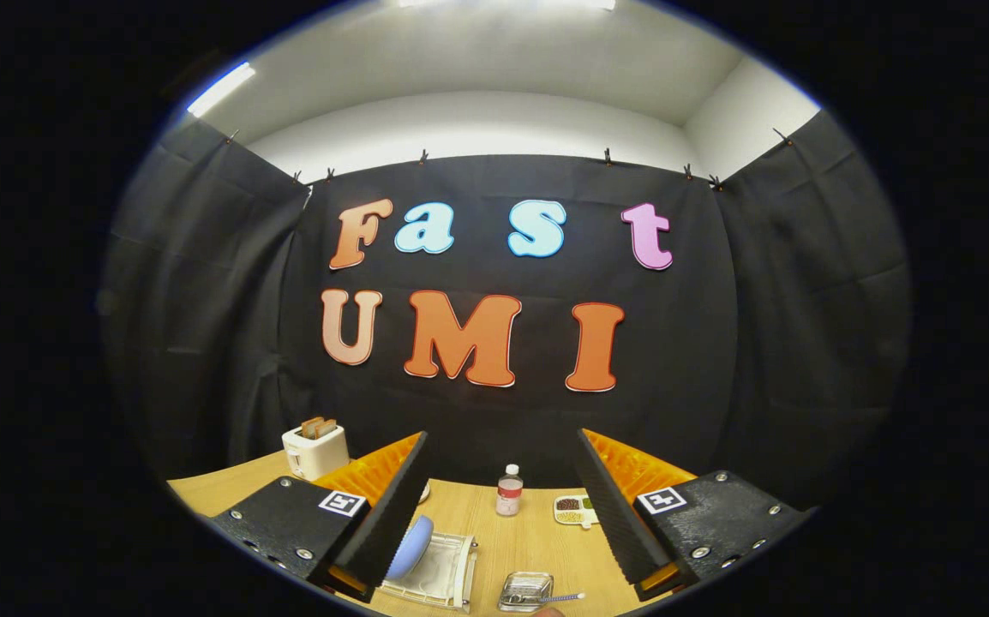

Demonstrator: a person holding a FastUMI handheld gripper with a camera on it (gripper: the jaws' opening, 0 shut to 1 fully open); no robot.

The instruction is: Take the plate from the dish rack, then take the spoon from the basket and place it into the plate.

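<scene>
My gripper point(501, 501) hangs high above the wooden table point(537, 540), its fingers wide apart and nothing between them. A blue plate point(411, 546) stands on edge in a white dish rack point(436, 572), just beside the left finger and partly hidden by it. Nearer to me, between the fingers, a small clear basket point(525, 590) holds a spoon point(561, 597) whose handle sticks out to the right.
A white toaster point(314, 449) with toast stands at the table's far left corner. A small water bottle point(509, 490) and a divided snack dish point(574, 509) sit at the back, near the black cloth wall.
</scene>
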